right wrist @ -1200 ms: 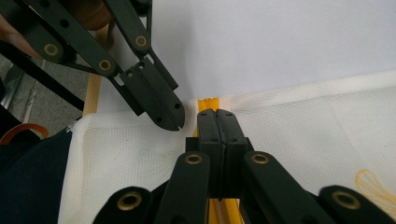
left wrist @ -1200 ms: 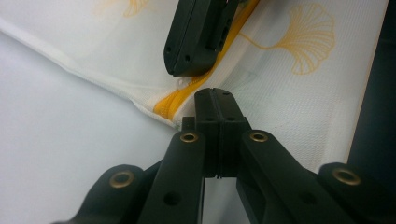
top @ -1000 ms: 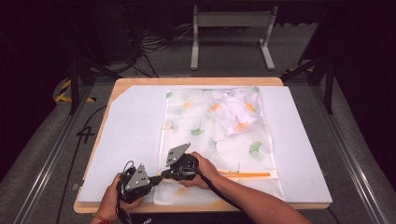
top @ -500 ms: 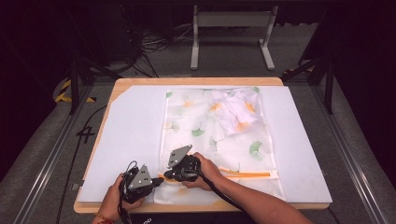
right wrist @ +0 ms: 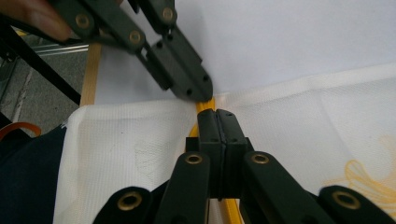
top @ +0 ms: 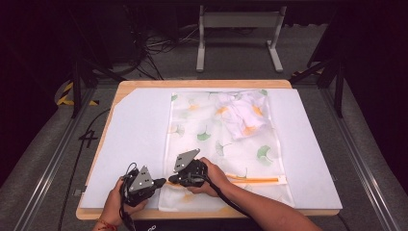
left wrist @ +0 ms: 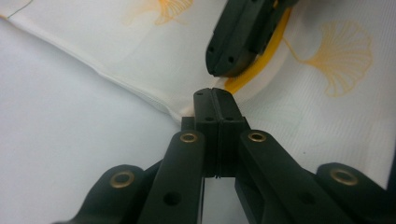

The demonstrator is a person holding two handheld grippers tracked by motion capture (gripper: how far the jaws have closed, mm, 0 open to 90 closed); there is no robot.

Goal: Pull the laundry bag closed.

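A white mesh bag (top: 211, 139) printed with ginkgo leaves lies flat on the mat, with white crumpled cloth (top: 243, 113) inside its far right part. An orange zipper (top: 255, 179) runs along its near end. My left gripper (top: 162, 182) is shut on the bag's near left corner (left wrist: 177, 105), just where the zipper (left wrist: 261, 60) ends. My right gripper (top: 172, 180) is shut on the zipper's left end (right wrist: 204, 106), its jaws tip to tip with the left gripper (right wrist: 201, 91). In the left gripper view the right gripper (left wrist: 224, 70) sits just beyond my left gripper (left wrist: 215, 93).
A white mat (top: 134, 134) covers the wooden table (top: 202, 84), whose near edge runs just under both hands. A dark sleeve (right wrist: 28, 186) lies close behind the bag. Metal frames and cables stand on the floor beyond the table.
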